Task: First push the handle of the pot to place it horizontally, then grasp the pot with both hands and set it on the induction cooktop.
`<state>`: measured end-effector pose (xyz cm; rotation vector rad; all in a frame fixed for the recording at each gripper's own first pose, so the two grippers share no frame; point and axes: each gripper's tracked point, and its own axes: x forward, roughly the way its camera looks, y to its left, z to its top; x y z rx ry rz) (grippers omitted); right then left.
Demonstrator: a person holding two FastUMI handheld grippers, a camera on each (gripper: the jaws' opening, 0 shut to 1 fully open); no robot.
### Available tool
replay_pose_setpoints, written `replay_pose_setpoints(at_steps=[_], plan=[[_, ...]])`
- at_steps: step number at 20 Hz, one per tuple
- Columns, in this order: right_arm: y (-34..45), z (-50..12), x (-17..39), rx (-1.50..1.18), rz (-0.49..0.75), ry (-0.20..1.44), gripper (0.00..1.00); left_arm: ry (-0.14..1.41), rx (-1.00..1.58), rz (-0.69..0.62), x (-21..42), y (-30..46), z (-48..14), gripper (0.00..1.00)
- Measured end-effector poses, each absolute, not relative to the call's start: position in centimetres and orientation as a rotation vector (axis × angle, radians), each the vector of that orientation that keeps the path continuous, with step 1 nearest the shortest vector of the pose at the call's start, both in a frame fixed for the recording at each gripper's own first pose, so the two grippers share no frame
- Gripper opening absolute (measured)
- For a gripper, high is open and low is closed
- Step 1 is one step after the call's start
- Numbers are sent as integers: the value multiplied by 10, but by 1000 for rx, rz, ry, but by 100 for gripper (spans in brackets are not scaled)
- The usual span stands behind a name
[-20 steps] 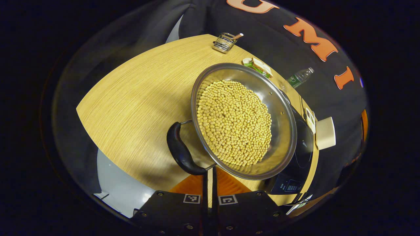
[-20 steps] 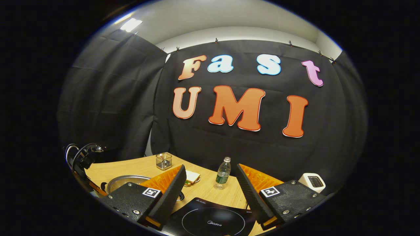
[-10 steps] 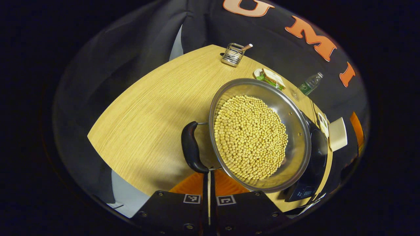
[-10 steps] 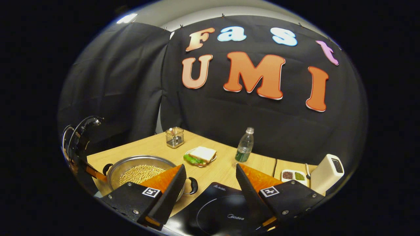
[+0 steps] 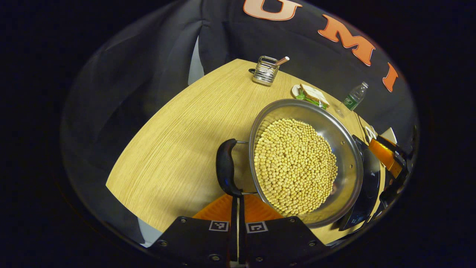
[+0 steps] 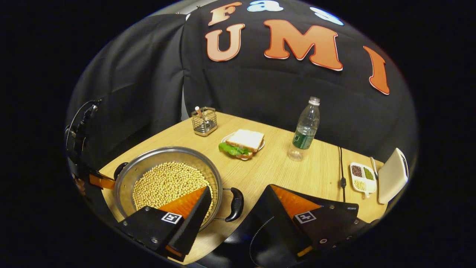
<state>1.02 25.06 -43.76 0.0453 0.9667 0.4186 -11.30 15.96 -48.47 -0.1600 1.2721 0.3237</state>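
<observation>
Sitting on the table [image 6: 282, 163], pot [image 6: 167, 178] handles [image 6: 235, 204] run sideways.

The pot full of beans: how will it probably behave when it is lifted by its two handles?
The pot is likely heavy: beans cover its whole bottom. It looks rigid, being metal. If tilted, the loose beans would probably slide to one side or spill, as the wall is shallow. The small side handle may give little grip.

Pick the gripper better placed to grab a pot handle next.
Right. The right gripper is open with the pot's near handle between its fingers. The left gripper is shut, tips at the other handle, and would likely need to open first.
</observation>
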Motion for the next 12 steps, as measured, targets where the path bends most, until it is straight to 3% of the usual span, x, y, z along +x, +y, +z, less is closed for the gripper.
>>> replay_pose_setpoints(at_steps=[12], plan=[[278,-457,-14,50,394,1066,94,1225,32,257,-82,202,-487,2]])
